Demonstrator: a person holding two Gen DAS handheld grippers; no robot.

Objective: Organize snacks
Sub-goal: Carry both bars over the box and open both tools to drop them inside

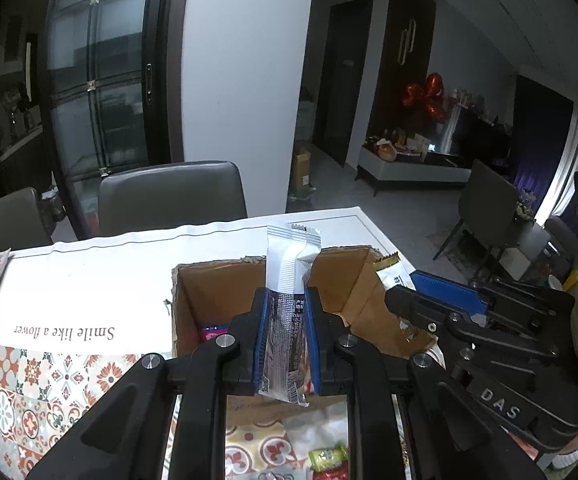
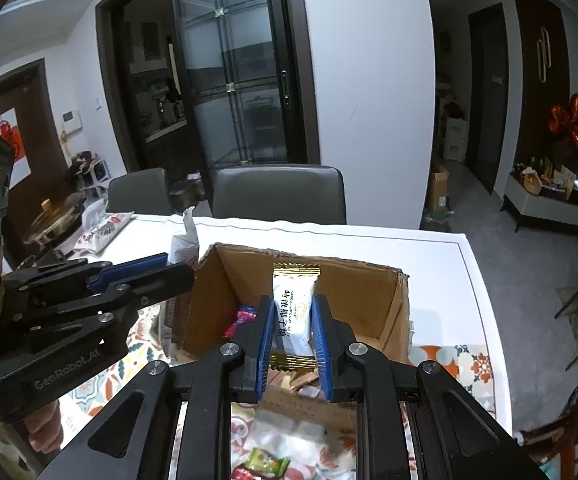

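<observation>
An open cardboard box (image 1: 193, 300) stands on the table; it also shows in the right wrist view (image 2: 369, 300). My left gripper (image 1: 287, 296) is shut on a long white snack bar (image 1: 289, 264), held upright over the box. My right gripper (image 2: 293, 304) is shut on a white snack packet with gold ends (image 2: 293, 304), also over the box. The right gripper shows at the right of the left wrist view (image 1: 441, 304) with its packet (image 1: 393, 276). The left gripper shows at the left of the right wrist view (image 2: 145, 276) with its bar (image 2: 185, 240). Pink wrapped snacks (image 2: 243, 318) lie inside the box.
Loose wrapped candies (image 2: 267, 460) lie on the patterned tablecloth (image 1: 49, 380) in front of the box. A patterned packet (image 2: 105, 232) and a pot (image 2: 55, 216) sit at the far left. Two grey chairs (image 2: 279, 192) stand behind the table. The table's right edge (image 2: 485, 304) is near the box.
</observation>
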